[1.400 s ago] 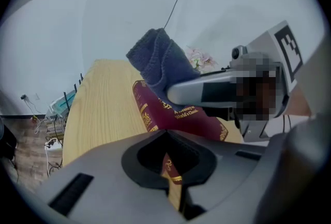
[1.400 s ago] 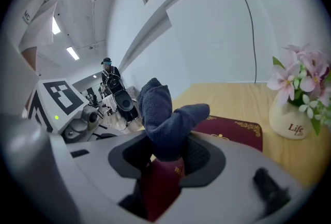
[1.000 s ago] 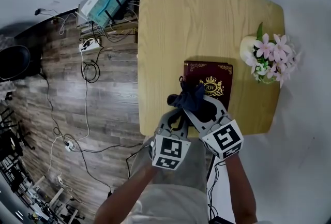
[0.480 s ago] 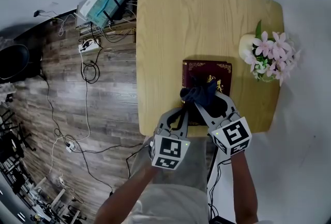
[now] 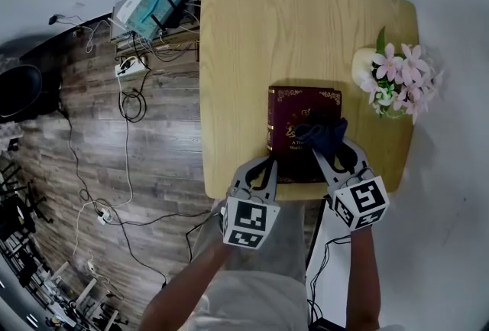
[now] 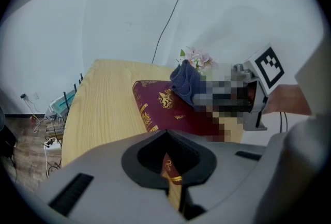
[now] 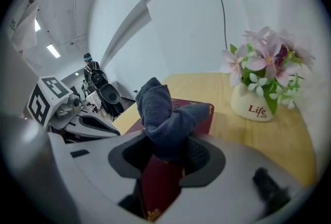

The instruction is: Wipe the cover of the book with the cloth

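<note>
A maroon book (image 5: 294,111) with gold print lies flat near the front edge of the wooden table (image 5: 260,31). My right gripper (image 5: 330,147) is shut on a bunched dark blue cloth (image 5: 321,134), which rests on the right part of the cover. In the right gripper view the cloth (image 7: 158,109) bulges up out of the jaws over the book (image 7: 204,113). My left gripper (image 5: 263,165) sits at the book's near-left corner. The left gripper view has the book's gold-trimmed edge (image 6: 171,175) pinched between the shut jaws, with the cloth (image 6: 185,82) further along the cover.
A white pot of pink flowers (image 5: 388,81) stands at the table's right edge, close to the book; it also appears in the right gripper view (image 7: 256,101). Left of the table, cables and a box of electronics (image 5: 153,7) lie on the wood floor.
My right gripper has dragged the cloth across the cover from the left side to the right. The left gripper and the book have stayed put.
</note>
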The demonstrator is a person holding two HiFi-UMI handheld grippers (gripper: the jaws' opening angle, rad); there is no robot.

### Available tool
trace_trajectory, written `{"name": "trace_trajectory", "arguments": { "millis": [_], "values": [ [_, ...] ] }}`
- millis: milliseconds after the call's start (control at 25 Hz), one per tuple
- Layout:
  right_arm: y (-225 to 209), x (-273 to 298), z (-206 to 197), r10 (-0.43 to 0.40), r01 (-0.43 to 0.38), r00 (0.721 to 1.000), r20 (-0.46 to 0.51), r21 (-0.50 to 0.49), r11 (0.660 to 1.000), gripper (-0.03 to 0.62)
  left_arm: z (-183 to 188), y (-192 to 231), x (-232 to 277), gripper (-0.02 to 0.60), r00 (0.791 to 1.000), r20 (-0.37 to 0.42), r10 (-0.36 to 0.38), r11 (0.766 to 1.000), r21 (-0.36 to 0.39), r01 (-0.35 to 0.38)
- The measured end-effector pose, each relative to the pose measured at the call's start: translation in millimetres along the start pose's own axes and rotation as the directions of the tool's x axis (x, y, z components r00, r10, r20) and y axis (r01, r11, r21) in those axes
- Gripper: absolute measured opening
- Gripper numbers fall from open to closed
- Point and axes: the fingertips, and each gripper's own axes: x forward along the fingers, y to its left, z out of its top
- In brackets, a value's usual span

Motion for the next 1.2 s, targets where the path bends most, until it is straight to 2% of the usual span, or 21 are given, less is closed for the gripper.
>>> {"name": "trace_trajectory", "arguments": {
  "millis": [200,360,520,840,1200],
  "values": [
    [-16,-13,-8,-0.053,0.053,0.999,-0.006,0.023,0.998,0.161,0,0,1,0.006,1.000,0.001,0.002,1.000,-0.002,-0.002],
    [-26,-24,-14,-0.100,0.102,0.995,-0.031,0.054,0.993,0.161,0,0,2,0.006,1.000,-0.029,0.008,1.000,-0.007,-0.009],
    [-25,-33,-11,-0.128,0.129,0.991,-0.046,0.028,0.991,0.161,-1,-1,0,0.006,0.999,-0.038,0.004,1.000,-0.007,-0.004],
    [9,-30,-8,-0.059,0.058,0.998,-0.034,-0.017,0.998,0.161,-15,-12,-13,0.006,0.998,-0.055,-0.019,1.000,0.015,0.020],
    [67,-12,-7,0.106,-0.109,0.993,-0.043,-0.079,0.991,0.161,-32,-19,-15,0.006,0.997,-0.072,-0.024,1.000,0.018,0.026]
  ]
}}
